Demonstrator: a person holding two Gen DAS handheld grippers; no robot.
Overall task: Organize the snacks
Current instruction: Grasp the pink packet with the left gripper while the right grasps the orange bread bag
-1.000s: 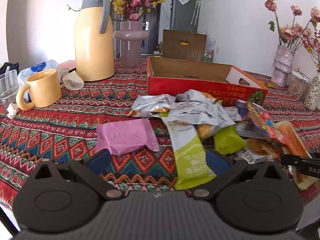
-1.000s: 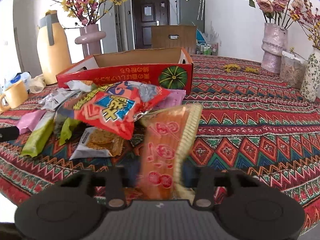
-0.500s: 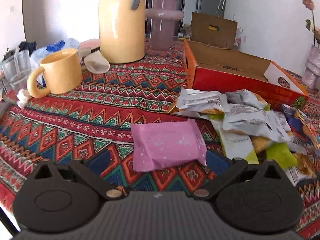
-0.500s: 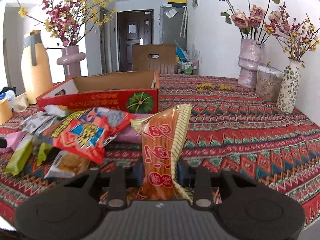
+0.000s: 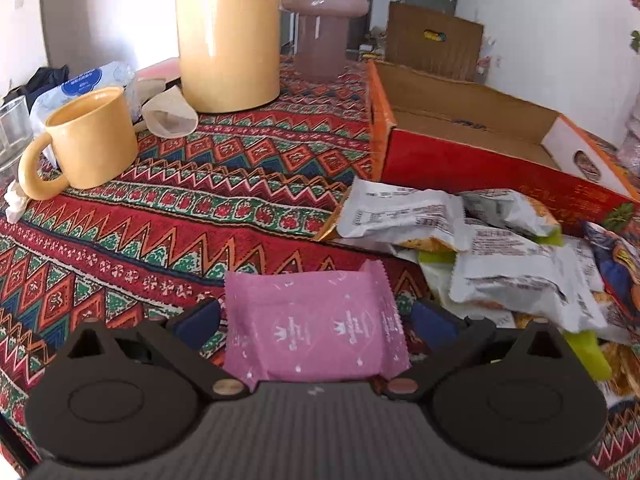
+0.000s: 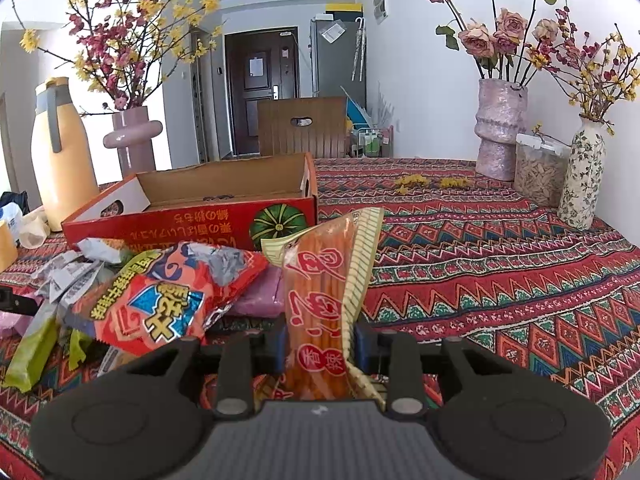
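A pile of snack packets [image 5: 472,240] lies on the patterned tablecloth in front of an open red cardboard box [image 5: 480,152]. My left gripper [image 5: 316,320] is open, its two fingers on either side of a pink packet [image 5: 316,324] that lies flat on the cloth. My right gripper [image 6: 320,340] is shut on an orange snack-stick packet [image 6: 324,292] and holds it upright above the table. The red box [image 6: 192,216] stands behind it, and a red and blue chip bag [image 6: 160,300] lies on the pile to its left.
A yellow mug [image 5: 84,140], a tall yellow jug [image 5: 228,36], a pink vase [image 5: 324,24] and a glass [image 5: 12,132] stand at the left. Flower vases [image 6: 500,132] and a jar of seeds [image 6: 538,172] stand at the far right.
My left gripper has moved left and forward from the pile until the pink packet lies between its fingers. My right gripper has lifted the orange packet off the table.
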